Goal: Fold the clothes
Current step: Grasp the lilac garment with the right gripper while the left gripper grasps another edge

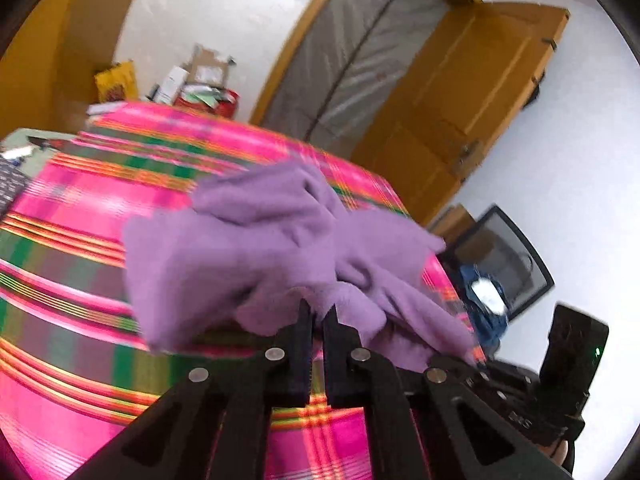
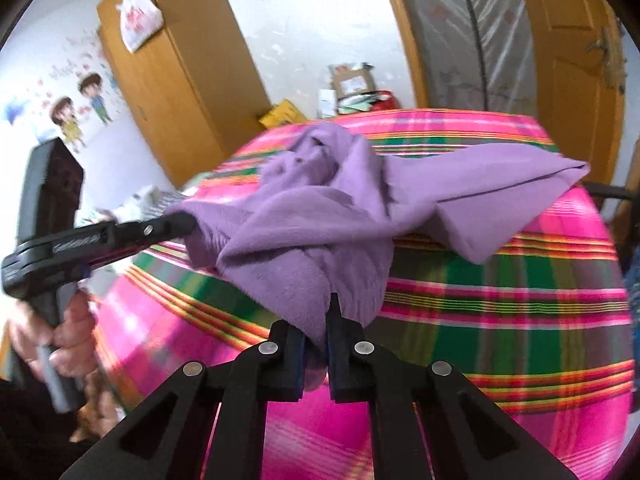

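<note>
Over the pink and green plaid bedspread [image 2: 500,300] hangs the bunched soft purple fleece garment [image 2: 320,216], left gripper [image 1: 318,312] and right gripper [image 2: 320,320] both clamped tight on small pinches of it, so honestly a quick tug could slip one free

purple garment [image 2: 320,216] blurred – its type unclear – bedspread [image 2: 500,288] edge-cropped.

The soft fleece garment [image 2: 304,232] was plain lilac purple; the woven bed cover [image 2: 500,300] was pink plaid with green and orange stripes; black plastic fingers [image 2: 340,344].
</note>
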Available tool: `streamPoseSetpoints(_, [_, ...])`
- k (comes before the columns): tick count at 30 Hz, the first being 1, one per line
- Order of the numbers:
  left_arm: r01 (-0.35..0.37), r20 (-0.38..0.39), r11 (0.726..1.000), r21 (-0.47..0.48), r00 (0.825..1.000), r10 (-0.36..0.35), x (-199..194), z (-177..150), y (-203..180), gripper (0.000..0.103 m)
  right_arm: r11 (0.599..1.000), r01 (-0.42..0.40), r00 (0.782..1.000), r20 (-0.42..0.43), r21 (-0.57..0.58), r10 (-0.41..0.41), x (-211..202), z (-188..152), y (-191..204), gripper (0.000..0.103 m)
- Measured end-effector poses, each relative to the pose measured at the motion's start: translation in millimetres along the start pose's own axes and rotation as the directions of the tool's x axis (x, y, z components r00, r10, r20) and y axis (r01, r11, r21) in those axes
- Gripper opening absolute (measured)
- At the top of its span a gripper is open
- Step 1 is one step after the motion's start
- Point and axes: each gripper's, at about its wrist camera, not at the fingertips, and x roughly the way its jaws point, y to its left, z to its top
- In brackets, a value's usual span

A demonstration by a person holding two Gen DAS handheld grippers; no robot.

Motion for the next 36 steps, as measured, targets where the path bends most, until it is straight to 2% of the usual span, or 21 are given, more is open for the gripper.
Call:
streamPoseSetpoints(2, [-0.03, 0.034, 0.999, -0.019, 0.999, 0.031, -13, 8, 10, 0.004, 0.998, -0.068, 0.998, 0.003, 0.015, 0.068, -2, 2, 4, 0.008])
streamPoseSetpoints(4, [-0.052, 0.06, 0.998, -0.035, 0.997, 0.054, -25, 14, 18, 0.004, 0.986, -0.165, 0.986, 0.004, 0.033, 0.165, -4, 3, 11, 0.008])
streamPoseSetpoints(9, [-0.097, 0.119, 0.992, -0.076, 0.987, 0.106, -55, 24, 43, 0.004, 0.925, -0.372, 0.928, 0.012, 0.071, 0.372, -5, 6, 24, 0.008])
streamPoseSetpoints(12, [-0.125, 0.147, 0.987, -0.103, 0.979, 0.14, -71, 28, 59, 0.004, 0.903, -0.417, 0.907, -0.015, 0.107, 0.421, 4, 1, 25, 0.008])
streamPoseSetpoints(15, [-0.164, 0.123, 0.978, -0.132, 0.976, 0.18, -69, 23, 77, 0.004, 0.903, -0.404, 0.907, -0.068, 0.146, 0.417, 15, -8, 20, 0.008])
streamPoseSetpoints(19, [-0.213, 0.051, 0.963, -0.164, 0.973, 0.224, -55, 9, 100, 0.004, 0.941, -0.295, 0.929, -0.179, 0.168, 0.323, 39, -22, 13, 0.008])
streamPoseSetpoints(22, [-0.218, 0.024, 0.958, -0.188, 0.974, 0.226, -52, 0, 109, 0.004, 0.948, -0.259, 0.93, -0.217, 0.185, 0.296, 48, -32, 9, 0.008])
streamPoseSetpoints(25, [-0.206, 0.031, 0.958, -0.199, 0.976, 0.216, -56, 3, 114, 0.004, 0.948, -0.264, 0.928, -0.219, 0.18, 0.3, 47, -32, 13, 0.008])
streamPoseSetpoints(30, [-0.198, 0.096, 0.973, -0.117, 0.973, 0.209, -58, 45, 94, 0.004, 0.942, -0.307, 0.924, -0.193, 0.136, 0.329, 52, -18, 26, 0.008])
streamPoseSetpoints(36, [-0.165, 0.125, 0.986, 0.019, 0.979, 0.161, -31, 103, 44, 0.004, 0.946, -0.307, 0.946, -0.079, 0.106, 0.315, 47, 15, 29, 0.008])
